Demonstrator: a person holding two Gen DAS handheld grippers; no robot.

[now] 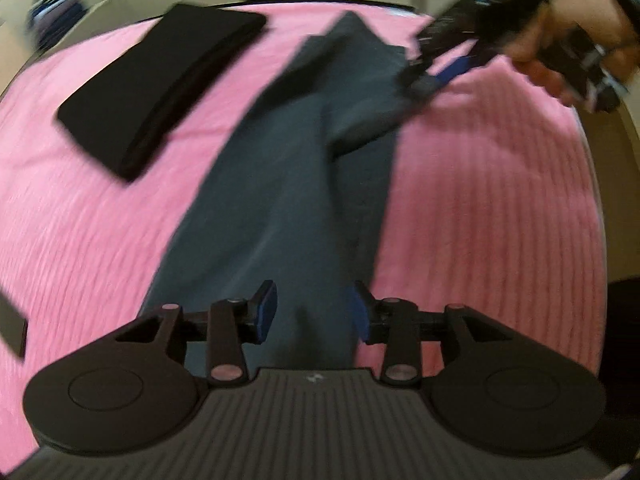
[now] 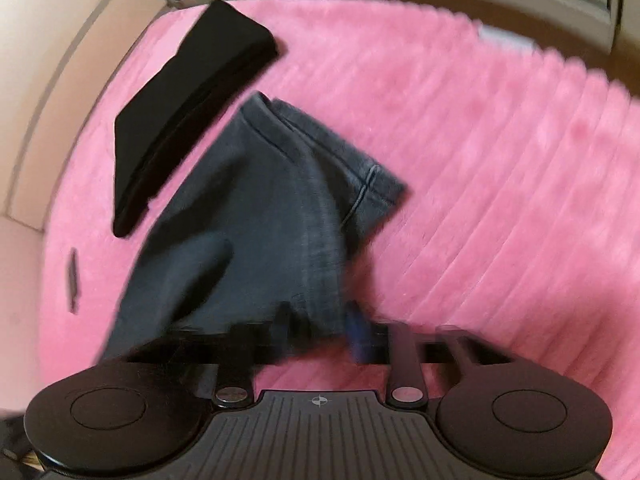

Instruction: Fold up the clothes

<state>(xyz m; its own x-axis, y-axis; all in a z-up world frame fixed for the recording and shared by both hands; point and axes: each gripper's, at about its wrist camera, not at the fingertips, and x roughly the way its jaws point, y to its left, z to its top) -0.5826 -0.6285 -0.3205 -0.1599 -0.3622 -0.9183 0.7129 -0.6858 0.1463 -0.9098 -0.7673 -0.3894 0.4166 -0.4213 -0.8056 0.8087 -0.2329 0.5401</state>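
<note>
Left tool (image 1: 314,312) open over grey jeans (image 1: 288,200), pink blanket (image 1: 480,200)

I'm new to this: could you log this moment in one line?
left gripper: open over grey jeans | right gripper: shut on jeans | black folded garment: aside

A pink ribbed blanket (image 1: 480,200) covers the bed and fills most of both views, its ridges blurred. Beyond its far edge stand cream panelled cupboard doors (image 2: 60,92). A shelf (image 1: 56,12) at the upper left of the left wrist view holds blurred blue and white things. A small dark strip (image 2: 73,280) lies near the blanket's left edge.
</note>
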